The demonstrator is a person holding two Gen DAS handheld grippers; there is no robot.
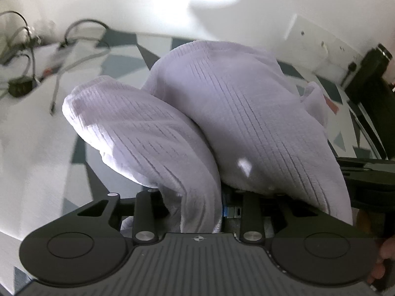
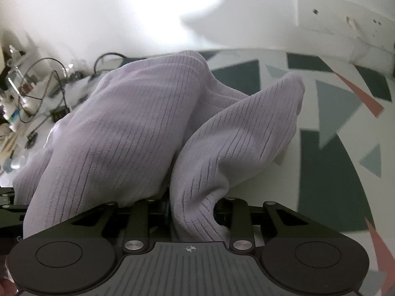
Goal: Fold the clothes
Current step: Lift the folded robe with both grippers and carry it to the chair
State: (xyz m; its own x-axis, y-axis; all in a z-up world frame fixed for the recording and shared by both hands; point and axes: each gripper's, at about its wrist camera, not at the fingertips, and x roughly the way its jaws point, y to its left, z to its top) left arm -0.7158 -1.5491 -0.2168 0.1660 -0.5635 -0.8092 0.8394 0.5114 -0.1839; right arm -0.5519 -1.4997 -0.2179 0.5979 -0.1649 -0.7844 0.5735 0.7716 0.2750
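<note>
A lilac ribbed garment (image 1: 234, 113) fills the left wrist view, bunched into two thick folds that rise off the patterned mat (image 1: 128, 46). One fold runs down between the jaws of my left gripper (image 1: 197, 194), which is shut on it; the cloth hides the fingertips. In the right wrist view the same lilac garment (image 2: 128, 128) drapes over my right gripper (image 2: 190, 199), and a fold pinched between its jaws hides those fingertips too. Part of the right gripper's black body (image 1: 370, 172) shows at the right edge of the left wrist view.
Cables and small electronics (image 1: 24, 81) lie on a white surface at the left, also cables (image 2: 44, 93) in the right wrist view. The mat (image 2: 333, 113) has dark green, grey and pink triangles. A white board (image 2: 345, 24) stands behind. A black object (image 1: 370, 74) is at the far right.
</note>
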